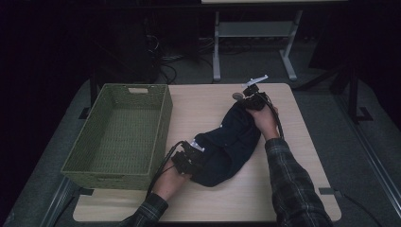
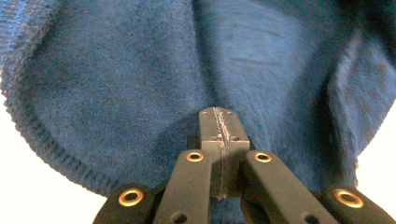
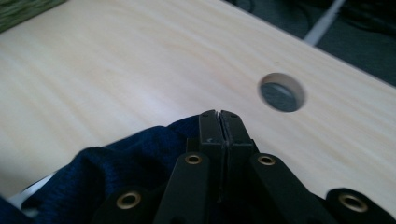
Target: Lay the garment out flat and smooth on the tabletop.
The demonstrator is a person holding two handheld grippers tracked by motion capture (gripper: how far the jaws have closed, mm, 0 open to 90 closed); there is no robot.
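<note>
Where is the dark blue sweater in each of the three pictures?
High view: the dark blue sweater lies bunched in the middle of the table, between both grippers.
Left gripper view: it covers most of the picture, behind the closed jaws.
Right gripper view: it sits at the bottom left, beside the closed jaws.
Shared landmark: the light wooden table; its round hole shows in the right gripper view and at the far edge in the high view.

Dark blue garment (image 2: 140,70) cut off by top edge in left gripper view; green basket (image 3: 23,9) cropped at corner.
</note>
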